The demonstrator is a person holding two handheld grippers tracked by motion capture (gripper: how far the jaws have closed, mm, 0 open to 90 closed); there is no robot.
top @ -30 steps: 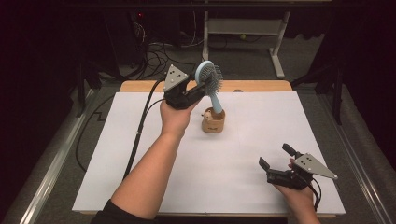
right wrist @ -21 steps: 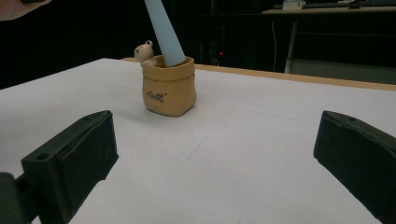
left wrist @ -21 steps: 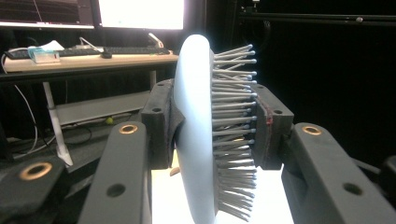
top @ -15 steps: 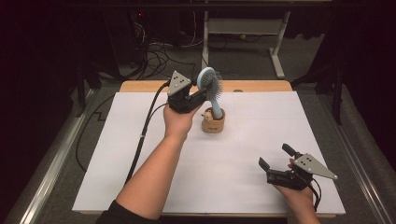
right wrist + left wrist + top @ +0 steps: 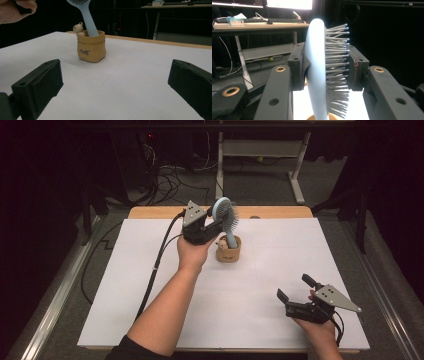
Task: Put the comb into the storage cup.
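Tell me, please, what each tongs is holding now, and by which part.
The left tongs grip the blue hairbrush by its head, one jaw on the back, one on the bristles. The right tongs are open and hold nothing.

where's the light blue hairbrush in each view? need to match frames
High view: light blue plastic hairbrush, upper centre, head gripped in the left claw, handle down in the tan pouch-shaped holder.
Left gripper view: brush head at centre, clamped between the jaws.
Right gripper view: handle at top centre, standing in the holder.
Shared landmark: the tan holder.
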